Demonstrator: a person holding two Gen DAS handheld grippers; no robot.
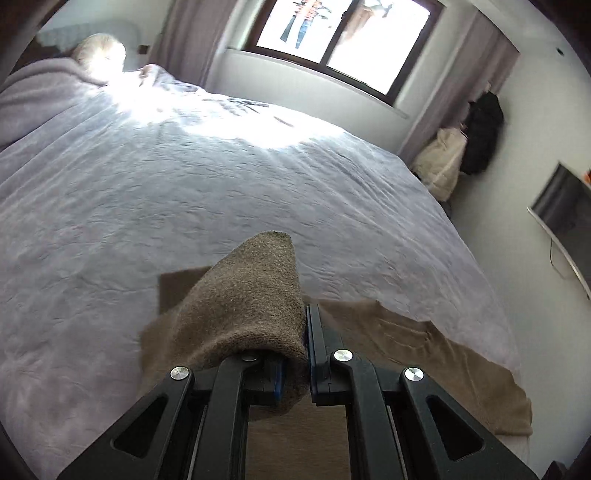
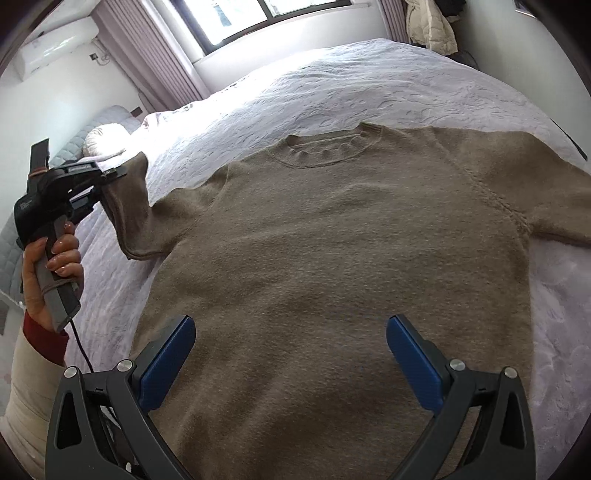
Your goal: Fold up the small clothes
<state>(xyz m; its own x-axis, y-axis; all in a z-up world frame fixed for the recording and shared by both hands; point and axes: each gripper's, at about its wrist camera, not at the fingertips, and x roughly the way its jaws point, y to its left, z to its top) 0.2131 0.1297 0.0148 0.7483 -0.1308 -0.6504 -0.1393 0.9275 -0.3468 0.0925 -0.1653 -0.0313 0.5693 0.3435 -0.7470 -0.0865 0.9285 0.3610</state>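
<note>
We see a wide bed [image 2: 424, 81] covered with a pale lilac, crinkled spread; it fills most of both views. Sun from a window [image 1: 343, 33] behind it throws a bright patch across the far side, and mauve curtains [image 2: 155, 62] hang at each side of the window.

Lying on the bed, front up, is a tan knitted sweater [image 2: 332, 258]. Its body is spread flat, with the round neckline toward the window. The sleeve on the right of the right wrist view lies flat on the spread and runs out of the picture. The other sleeve [image 2: 129, 206] is lifted off the bed and bends upward from the shoulder.

That raised sleeve is in our left claw [image 2: 118, 173], which a hand [image 2: 55, 266] with a red cuff grips by its grey handle at the left edge of the right wrist view. In the left wrist view the claw's blue pads are pressed together on the knit, and the cuff end [image 1: 255, 295] stands up in a blunt cone just past the fingers.

Our right claw [image 2: 291, 365] hangs over the lower middle of the sweater with its blue pads [image 2: 170, 362] spread wide and nothing between them. We cannot tell whether it touches the knit.

In the far corner, a cream jacket [image 1: 443, 166] and a dark garment [image 1: 484, 133] hang by the wall.
</note>
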